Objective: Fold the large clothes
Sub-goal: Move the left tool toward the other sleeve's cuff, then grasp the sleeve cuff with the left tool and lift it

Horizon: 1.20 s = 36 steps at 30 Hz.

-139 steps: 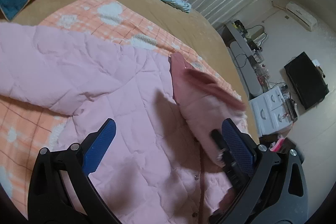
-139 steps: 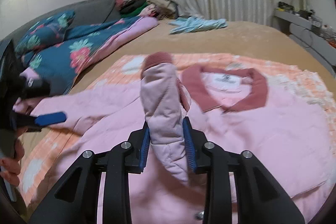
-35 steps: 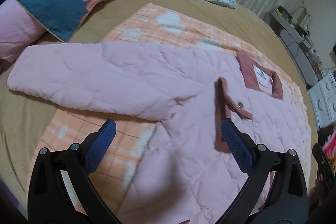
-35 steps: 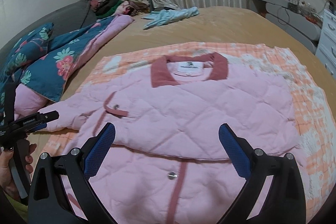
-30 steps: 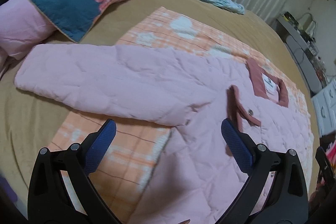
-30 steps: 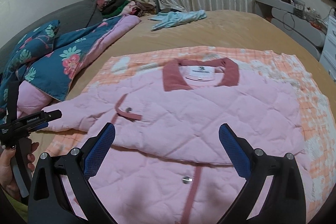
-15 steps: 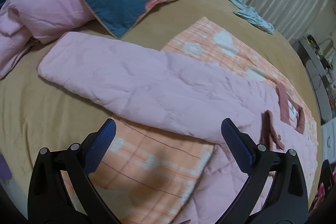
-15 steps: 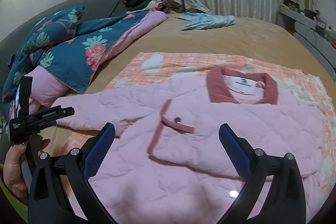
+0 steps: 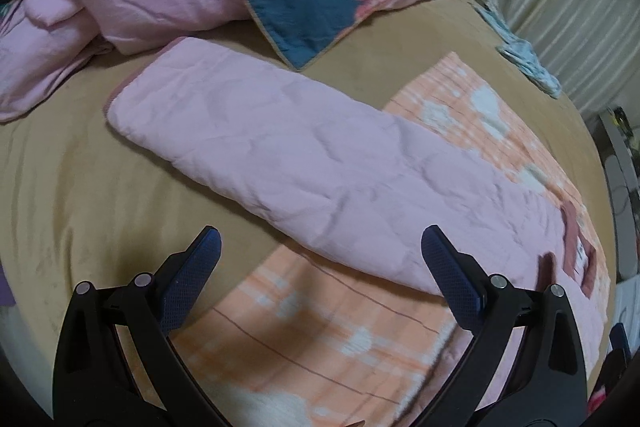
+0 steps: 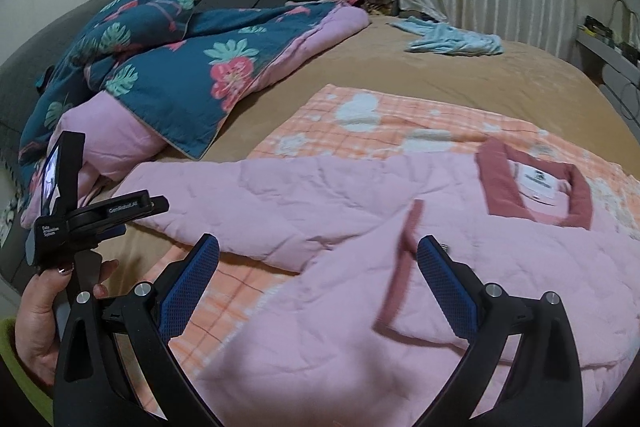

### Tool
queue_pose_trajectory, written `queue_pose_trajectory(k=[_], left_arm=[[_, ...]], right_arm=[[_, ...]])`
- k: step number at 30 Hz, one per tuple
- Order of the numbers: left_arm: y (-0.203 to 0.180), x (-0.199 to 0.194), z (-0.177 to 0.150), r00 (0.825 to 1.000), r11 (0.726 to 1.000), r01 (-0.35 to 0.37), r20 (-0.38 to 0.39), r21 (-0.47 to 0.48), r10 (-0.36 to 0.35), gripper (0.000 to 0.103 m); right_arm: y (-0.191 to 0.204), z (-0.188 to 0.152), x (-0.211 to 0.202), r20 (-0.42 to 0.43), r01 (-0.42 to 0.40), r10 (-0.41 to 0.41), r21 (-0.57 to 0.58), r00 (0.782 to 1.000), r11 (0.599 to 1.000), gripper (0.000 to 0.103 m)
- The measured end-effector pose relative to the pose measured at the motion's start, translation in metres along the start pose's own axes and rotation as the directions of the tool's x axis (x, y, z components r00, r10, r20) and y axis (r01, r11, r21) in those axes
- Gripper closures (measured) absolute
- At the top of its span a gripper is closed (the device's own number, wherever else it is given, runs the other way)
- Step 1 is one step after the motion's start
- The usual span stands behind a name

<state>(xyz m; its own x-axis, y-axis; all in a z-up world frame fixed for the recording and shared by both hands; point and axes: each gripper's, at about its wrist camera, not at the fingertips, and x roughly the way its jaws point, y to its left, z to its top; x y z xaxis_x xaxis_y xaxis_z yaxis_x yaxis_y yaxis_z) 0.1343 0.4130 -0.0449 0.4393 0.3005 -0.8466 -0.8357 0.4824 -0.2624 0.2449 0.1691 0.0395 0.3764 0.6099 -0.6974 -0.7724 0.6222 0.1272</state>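
On bed: pink jacket (image 10: 360, 235) | hem cut off | both grippers wide

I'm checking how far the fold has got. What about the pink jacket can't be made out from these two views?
- Pink jacket hem: right wrist view, cut off by the bottom edge and the right gripper.
- Its far sleeve: neither view shows it laid out.
- Collar label: print too small to read.
- Collar: left wrist view, squeezed and blurred near the fisheye rim.
- Sleeve cuff opening: faces away.
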Motion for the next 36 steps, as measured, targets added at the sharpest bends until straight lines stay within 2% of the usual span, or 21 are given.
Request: queue_pose_trajectory(k=[3, 9, 14, 21, 22, 27, 32, 36], left_arm=[[0.011, 0.008, 0.004, 1.0, 1.0, -0.002, -0.012, -0.03, 0.002, 0.009], [0.034, 0.027, 0.008, 0.997, 0.988, 0.059, -0.05, -0.14, -0.066, 0.009], [0.047, 0.038, 0.014, 0.997, 0.983, 0.049, -0.043, -0.179, -0.058, 0.009], [0.065, 0.059, 0.024, 0.996, 0.963, 0.077, -0.032, -0.257, -0.088, 0.009], [0.07, 0.064, 0.025, 0.993, 0.953, 0.096, -0.033, -0.286, -0.11, 0.009], [0.084, 0.079, 0.029, 0.991, 0.929, 0.114, -0.022, -0.352, -0.13, 0.009], [0.1, 0.082, 0.031, 0.987, 0.885, 0.16, 0.045, -0.438, -0.156, 0.009], [0.105, 0.081, 0.031, 0.981, 0.867, 0.192, 0.093, -0.46, -0.168, 0.009]], right_arm=[[0.012, 0.003, 0.013, -0.015, -0.008, 0.007, -0.021, 1.0, 1.0, 0.004], [0.028, 0.007, 0.042, -0.05, -0.01, 0.007, -0.052, 0.999, 0.999, 0.004], [0.036, 0.008, 0.066, -0.079, -0.011, 0.006, -0.058, 0.997, 0.998, 0.004], [0.043, 0.007, 0.087, -0.104, -0.014, 0.007, -0.069, 0.995, 0.998, 0.004], [0.043, 0.007, 0.088, -0.106, -0.014, 0.007, -0.069, 0.994, 0.998, 0.004], [0.035, 0.004, 0.089, -0.11, -0.011, 0.004, -0.064, 0.994, 0.998, 0.004], [0.017, 0.003, 0.08, -0.104, -0.012, 0.01, -0.024, 0.995, 1.0, 0.004], [0.0, 0.001, 0.065, -0.081, -0.003, 0.004, 0.005, 0.997, 1.0, 0.004]])
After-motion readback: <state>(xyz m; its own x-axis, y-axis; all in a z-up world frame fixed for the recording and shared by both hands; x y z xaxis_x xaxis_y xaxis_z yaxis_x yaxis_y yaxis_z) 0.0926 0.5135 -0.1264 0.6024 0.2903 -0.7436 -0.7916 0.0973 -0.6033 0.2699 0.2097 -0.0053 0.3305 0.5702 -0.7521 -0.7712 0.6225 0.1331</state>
